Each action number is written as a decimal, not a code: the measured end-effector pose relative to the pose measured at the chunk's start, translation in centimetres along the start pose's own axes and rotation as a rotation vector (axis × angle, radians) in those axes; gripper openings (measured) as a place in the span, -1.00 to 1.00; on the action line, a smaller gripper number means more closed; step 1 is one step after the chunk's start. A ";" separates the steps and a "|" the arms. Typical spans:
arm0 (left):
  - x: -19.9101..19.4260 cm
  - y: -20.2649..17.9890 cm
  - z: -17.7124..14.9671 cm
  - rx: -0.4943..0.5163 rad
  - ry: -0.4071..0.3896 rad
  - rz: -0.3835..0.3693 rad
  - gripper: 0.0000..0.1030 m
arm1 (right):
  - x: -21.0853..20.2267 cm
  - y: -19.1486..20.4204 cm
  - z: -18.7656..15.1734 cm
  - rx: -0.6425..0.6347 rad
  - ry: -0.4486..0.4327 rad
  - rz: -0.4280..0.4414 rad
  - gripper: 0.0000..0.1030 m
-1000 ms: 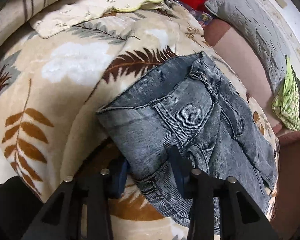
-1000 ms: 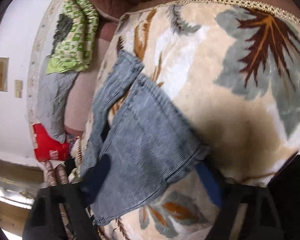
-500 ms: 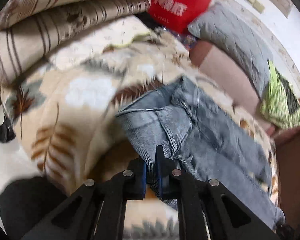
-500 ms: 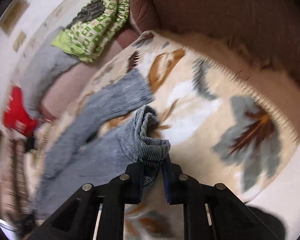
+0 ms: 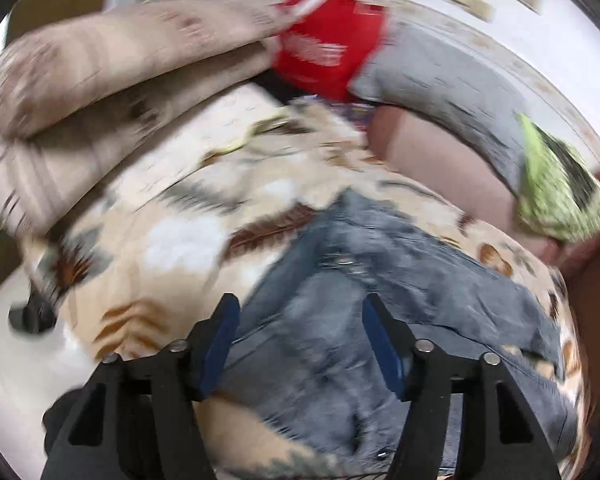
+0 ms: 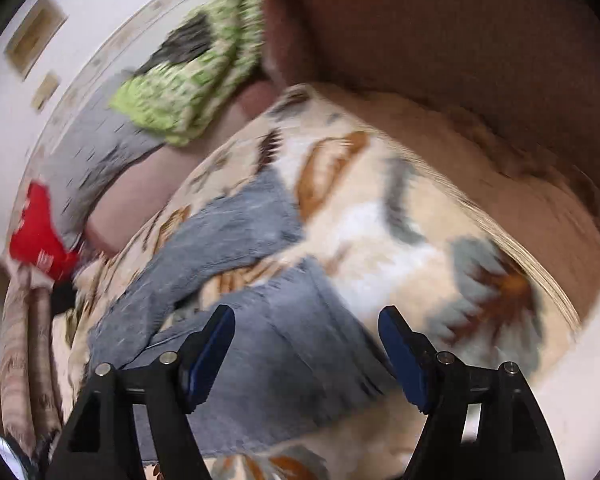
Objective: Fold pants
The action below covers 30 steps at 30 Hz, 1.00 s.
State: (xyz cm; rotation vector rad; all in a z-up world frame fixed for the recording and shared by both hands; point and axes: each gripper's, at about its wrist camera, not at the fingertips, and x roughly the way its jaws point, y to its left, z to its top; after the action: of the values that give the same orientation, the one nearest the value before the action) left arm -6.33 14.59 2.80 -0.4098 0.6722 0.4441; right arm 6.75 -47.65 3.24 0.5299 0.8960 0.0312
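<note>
My left tool (image 5: pixel 298 334) has just been opening and hangs with jaws apart over the grey pants (image 5: pixel 380 292) lying on the leaf-print blanket (image 5: pixel 172 216), and my right tool (image 6: pixel 306 346) likewise, gripping nothing.

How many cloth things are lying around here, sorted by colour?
Blue: 1, jeans
Red: 1, bag
Green: 1, cloth
Grey: 1, quilt
Leaf-print: 1, blanket
Striped: 1, bedding roll
Total: 6
</note>
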 end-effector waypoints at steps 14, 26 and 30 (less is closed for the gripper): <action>9.4 -5.1 -5.3 0.320 0.221 0.049 0.44 | 10.2 3.4 4.0 -0.388 0.275 -0.156 -0.74; 8.7 -5.3 -4.7 0.317 0.184 0.051 0.49 | 2.9 2.0 1.1 -0.260 0.039 -0.104 0.38; 6.6 -5.8 -3.7 0.289 0.101 -0.007 0.49 | 4.7 1.9 -2.0 -0.203 0.225 0.101 0.38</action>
State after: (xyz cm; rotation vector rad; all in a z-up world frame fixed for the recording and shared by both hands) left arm -0.65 9.64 -3.00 -0.1620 0.8201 0.3146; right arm 8.63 -43.99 -0.38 0.3855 1.0711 0.2757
